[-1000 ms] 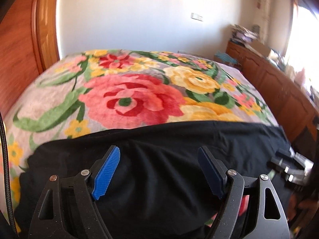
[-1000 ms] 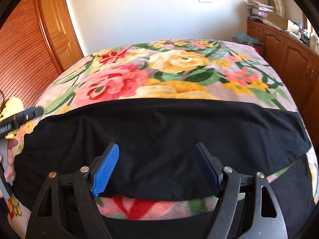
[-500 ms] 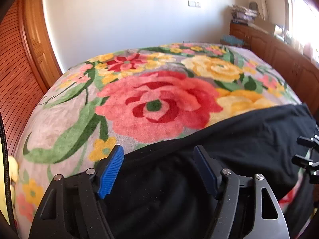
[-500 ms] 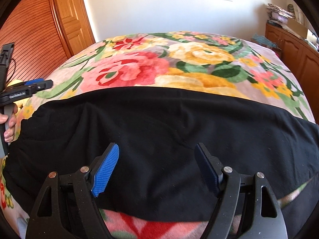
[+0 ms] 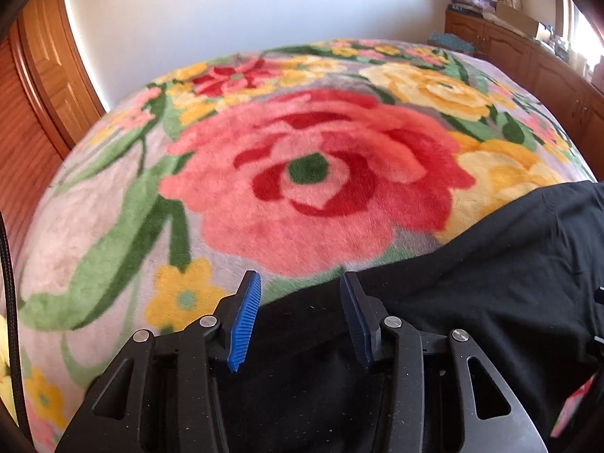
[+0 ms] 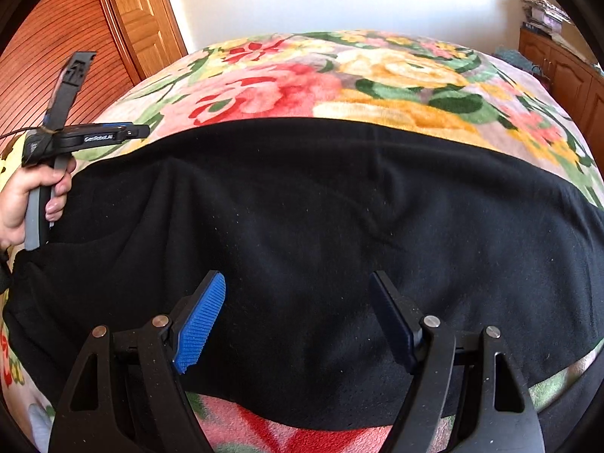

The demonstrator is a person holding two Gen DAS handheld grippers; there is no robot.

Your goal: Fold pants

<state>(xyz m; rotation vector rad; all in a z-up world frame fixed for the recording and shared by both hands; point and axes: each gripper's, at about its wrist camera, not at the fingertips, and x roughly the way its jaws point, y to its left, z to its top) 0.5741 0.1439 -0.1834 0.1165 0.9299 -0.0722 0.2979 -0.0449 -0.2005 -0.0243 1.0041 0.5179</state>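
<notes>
A white wall [image 5: 234,11] stands behind the bed; wooden doors [image 6: 139,19] left, wooden cabinets [image 5: 528,60] right, sunlit.

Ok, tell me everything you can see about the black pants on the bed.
The black pants look like soft, matte knit fabric, spread sideways across the floral blanket near its close edge, lying mostly flat with shallow wrinkles. One end reaches the left gripper, whose jaws are closing astride the fabric's edge. The right gripper hangs open over the middle. Blanket shows beyond the near hem. No waistband, pockets or labels can be made out.
</notes>
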